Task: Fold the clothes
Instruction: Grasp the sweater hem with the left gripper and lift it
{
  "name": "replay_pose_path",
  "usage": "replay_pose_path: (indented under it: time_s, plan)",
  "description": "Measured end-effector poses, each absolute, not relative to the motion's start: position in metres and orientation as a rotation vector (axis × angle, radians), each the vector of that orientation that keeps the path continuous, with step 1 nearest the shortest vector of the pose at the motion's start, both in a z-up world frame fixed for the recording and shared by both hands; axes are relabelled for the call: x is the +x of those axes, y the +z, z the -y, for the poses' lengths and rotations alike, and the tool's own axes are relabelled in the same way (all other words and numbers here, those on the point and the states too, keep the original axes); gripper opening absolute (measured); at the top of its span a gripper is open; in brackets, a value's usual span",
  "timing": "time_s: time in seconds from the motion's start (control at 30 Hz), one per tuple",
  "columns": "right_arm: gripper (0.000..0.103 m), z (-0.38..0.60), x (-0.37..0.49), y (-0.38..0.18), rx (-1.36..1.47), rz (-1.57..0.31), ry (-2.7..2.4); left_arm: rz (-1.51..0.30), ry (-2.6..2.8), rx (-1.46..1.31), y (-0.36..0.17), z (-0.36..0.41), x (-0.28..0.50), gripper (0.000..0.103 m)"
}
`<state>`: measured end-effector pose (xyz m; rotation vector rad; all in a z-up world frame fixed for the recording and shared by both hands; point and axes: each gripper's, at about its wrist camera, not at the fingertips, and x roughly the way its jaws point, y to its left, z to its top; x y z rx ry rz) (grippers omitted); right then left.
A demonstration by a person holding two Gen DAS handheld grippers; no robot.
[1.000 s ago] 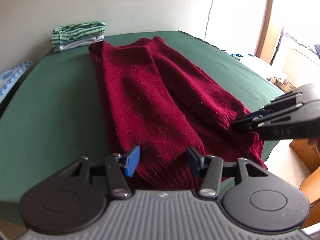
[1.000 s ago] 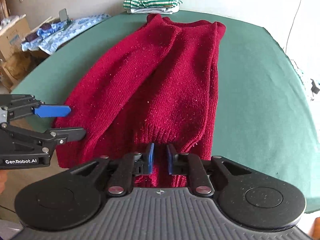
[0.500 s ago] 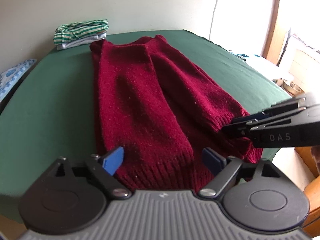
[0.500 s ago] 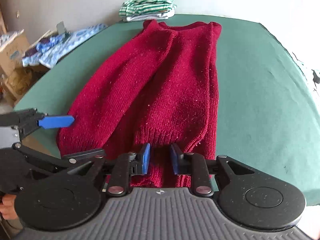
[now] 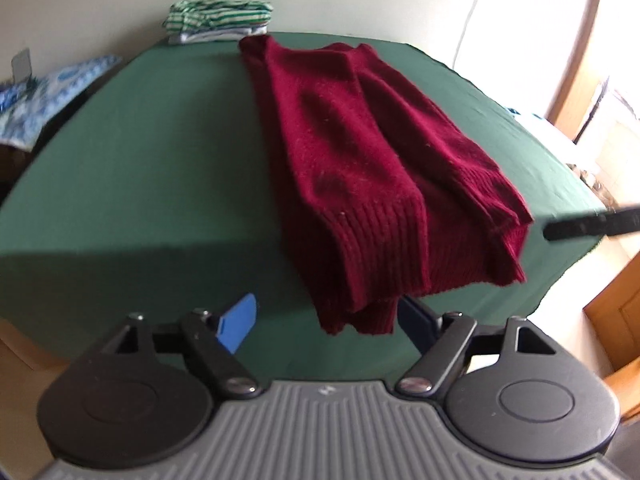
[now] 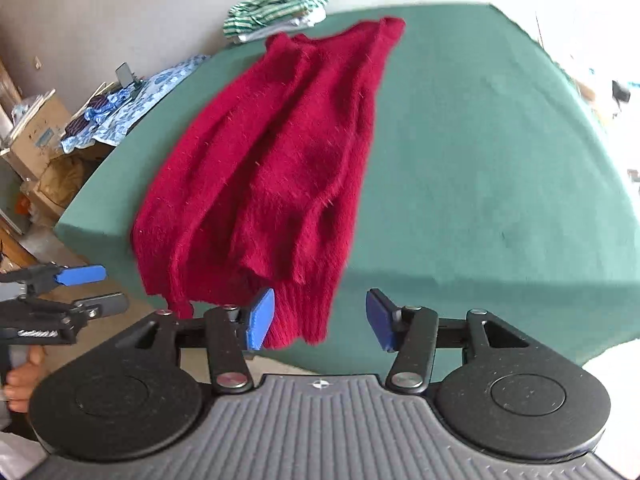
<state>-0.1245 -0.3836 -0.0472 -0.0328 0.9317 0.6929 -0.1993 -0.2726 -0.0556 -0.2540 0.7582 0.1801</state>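
— On the green table (image 5: 140, 168), where exactly is the sweater (image 5: 360, 152)?

— Lying lengthwise down the middle, neck end toward the far wall, ribbed hem hanging over the near edge. Its sides and sleeves are already turned in, so it makes one long narrow strip.

— And the two grippers?

— Both sit just off that near edge, at the hem. The left gripper (image 5: 326, 322) has its fingers spread wide, with the hem's left corner drooping between them but not pinched. The right gripper (image 6: 320, 316) is also spread apart; the hem hangs against its left pad, nothing clamped.

— Why there?

— My guess: each is lined up on a bottom corner so the hem can be lifted and carried toward the collar, halving the strip.

— How does the fabric look?

— Thick, fuzzy, deep red knit, with soft ridges where the sleeves overlap. It will likely sag and slip if gripped thinly, since several layers stack at the hem.

— Anything else on the table?

— A folded striped pile (image 5: 218, 20) at the far edge, just beyond the collar.
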Motion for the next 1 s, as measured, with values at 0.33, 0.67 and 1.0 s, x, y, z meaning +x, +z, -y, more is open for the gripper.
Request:
replay_pose_path:
  time_s: [0.33,0.67,1.0]
  plan:
    - [0.061,0.371,-0.114,-0.063,-0.039,-1.005,0.758,-0.821,0.122,-0.254,-0.084,0.245,-0.158,0.084]
    - [0.066,0.367,-0.107,-0.068,-0.008,-1.054,0.858,-0.792,0.028,-0.469,-0.086,0.233,-0.158,0.088]
    - [0.065,0.359,-0.099,-0.082,-0.03,-1.101,0.91,-0.854,-0.035,-0.396,-0.098,0.244,-0.141,0.084]
